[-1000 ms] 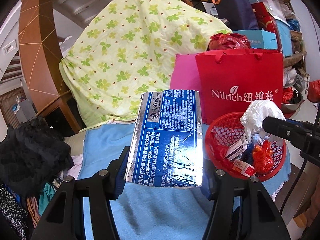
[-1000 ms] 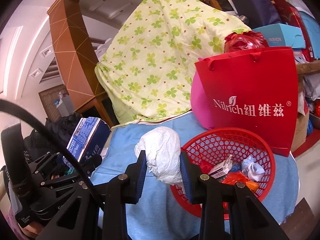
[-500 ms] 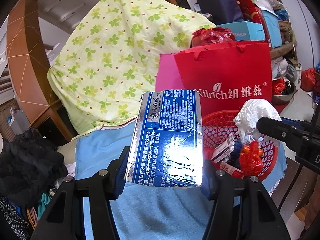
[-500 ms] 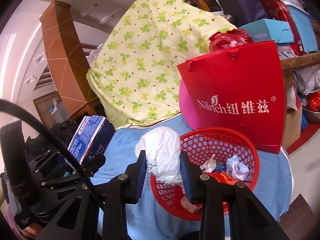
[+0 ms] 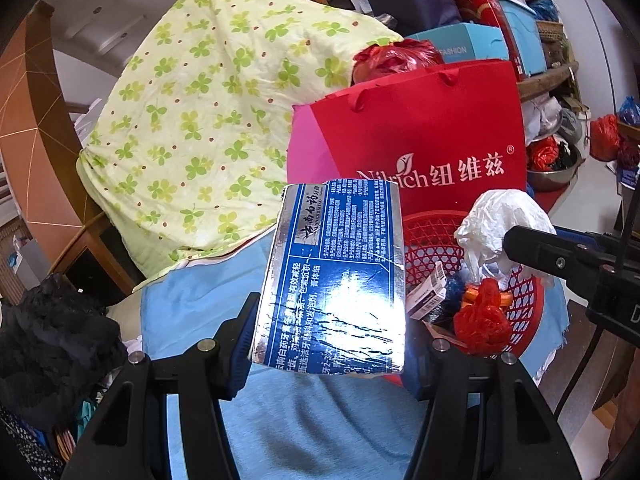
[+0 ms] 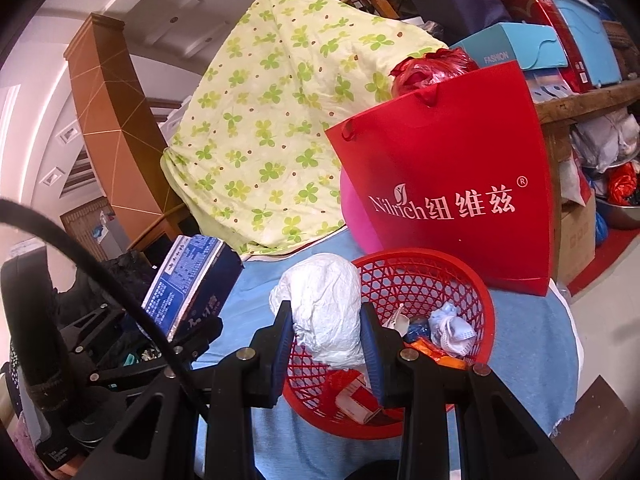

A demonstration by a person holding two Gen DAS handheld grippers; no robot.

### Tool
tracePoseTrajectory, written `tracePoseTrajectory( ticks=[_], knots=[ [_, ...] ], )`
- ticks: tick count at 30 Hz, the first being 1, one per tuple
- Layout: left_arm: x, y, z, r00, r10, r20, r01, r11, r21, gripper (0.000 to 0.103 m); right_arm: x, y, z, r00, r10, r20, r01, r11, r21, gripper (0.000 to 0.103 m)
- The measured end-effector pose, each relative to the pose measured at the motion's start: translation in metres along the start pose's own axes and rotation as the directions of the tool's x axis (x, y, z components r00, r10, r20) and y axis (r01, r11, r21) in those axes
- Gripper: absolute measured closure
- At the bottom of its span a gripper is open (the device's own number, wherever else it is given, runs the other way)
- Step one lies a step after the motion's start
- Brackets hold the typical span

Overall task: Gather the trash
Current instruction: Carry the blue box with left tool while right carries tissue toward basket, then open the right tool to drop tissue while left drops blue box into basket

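Observation:
My left gripper (image 5: 332, 354) is shut on a blue and silver toothpaste box (image 5: 336, 276), held upright above the blue cloth, just left of the red mesh basket (image 5: 436, 236). The box also shows in the right wrist view (image 6: 188, 284). My right gripper (image 6: 326, 338) is shut on a crumpled white plastic bag (image 6: 324, 320), held over the near left rim of the basket (image 6: 472, 284). The bag also shows in the left wrist view (image 5: 500, 224). The basket holds a small carton (image 6: 358, 400), a blue face mask (image 6: 452, 326) and red and orange wrappers (image 5: 480, 320).
A red Nilrich paper bag (image 6: 452, 184) stands right behind the basket on the blue cloth (image 5: 320, 420). A yellow-green clover quilt (image 5: 208, 120) is heaped behind. A black garment (image 5: 52, 344) lies at left. Boxes and shelves crowd the right.
Both grippers have moved toward the basket with their loads. The white bag has gone from beside the basket to over its left rim. The box now stands closer to the basket.

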State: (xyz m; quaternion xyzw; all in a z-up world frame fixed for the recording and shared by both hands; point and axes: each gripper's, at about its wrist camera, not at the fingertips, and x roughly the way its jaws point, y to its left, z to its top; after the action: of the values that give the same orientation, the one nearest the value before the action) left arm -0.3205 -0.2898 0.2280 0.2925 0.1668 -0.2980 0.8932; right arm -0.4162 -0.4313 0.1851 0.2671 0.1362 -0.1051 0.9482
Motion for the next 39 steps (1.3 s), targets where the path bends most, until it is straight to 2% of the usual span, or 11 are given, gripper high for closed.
tracePoseTrajectory(
  ticks=[13,30,34,39],
  knots=[
    [0.024,-0.025,-0.004,0.999,-0.027,-0.047,0.029,0.999,0.044,0.041,0.007,-0.032,-0.009,1.0,-0.024,-0.019,0.025,0.998,0.063,0.068],
    [0.087,-0.046,-0.014,0.986,-0.075,-0.15,0.084,0.995,0.054,0.041,0.04,-0.073,-0.027,0.994,-0.064,-0.088,0.075,0.988,0.136,0.068],
    [0.103,-0.048,-0.009,0.982,-0.098,-0.161,0.106,0.993,0.044,0.041,0.051,-0.079,-0.024,0.993,-0.07,-0.095,0.083,0.986,0.142,0.068],
    [0.121,-0.06,0.004,0.979,-0.149,-0.138,0.159,0.985,0.063,0.041,0.066,-0.083,-0.017,0.992,-0.089,-0.092,0.1,0.987,0.125,0.066]
  ],
)
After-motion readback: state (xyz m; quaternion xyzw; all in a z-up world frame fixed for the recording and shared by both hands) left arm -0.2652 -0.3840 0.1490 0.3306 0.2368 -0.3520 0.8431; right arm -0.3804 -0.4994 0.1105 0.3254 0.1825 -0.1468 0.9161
